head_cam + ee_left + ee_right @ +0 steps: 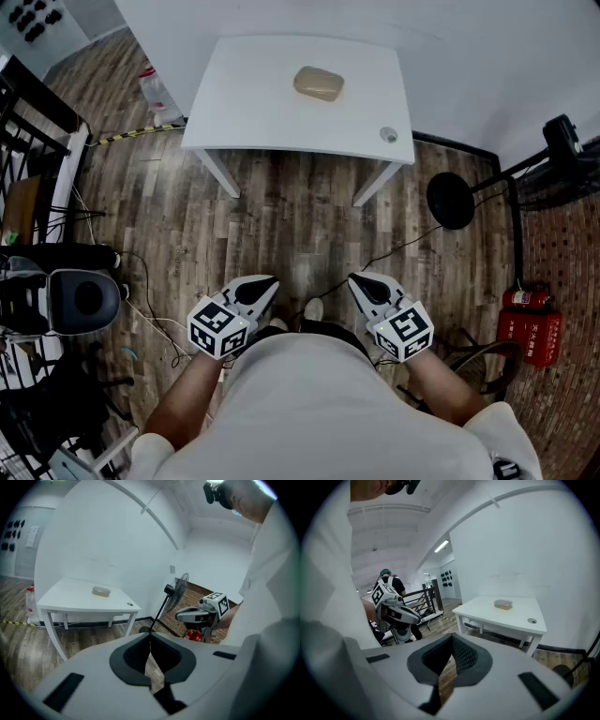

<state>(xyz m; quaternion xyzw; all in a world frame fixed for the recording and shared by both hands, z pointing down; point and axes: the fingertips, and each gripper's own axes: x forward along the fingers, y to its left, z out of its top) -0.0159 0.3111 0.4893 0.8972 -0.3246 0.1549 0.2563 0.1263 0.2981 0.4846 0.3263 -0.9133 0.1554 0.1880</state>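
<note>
Both grippers hang close to my body above a wood floor, well short of a white table [253, 112]. My left gripper [266, 285] is shut with nothing between its jaws, whose tips meet [150, 638]. The right gripper [360, 281] is shut and empty too, its tips also touching [452, 637]. On the table lies a small clear lidded box with something tan inside [319, 83], also visible in the gripper views [101, 591] [503, 603]. Each gripper view shows the other gripper off to the side: the right one [202, 613], the left one [395, 608].
A round grommet [388, 135] sits in the table's right front corner. A standing fan [452, 200] and red fire extinguishers [528, 323] are at the right. Black equipment and cables [82, 300] crowd the left. A person [387, 577] stands by a railing [426, 597].
</note>
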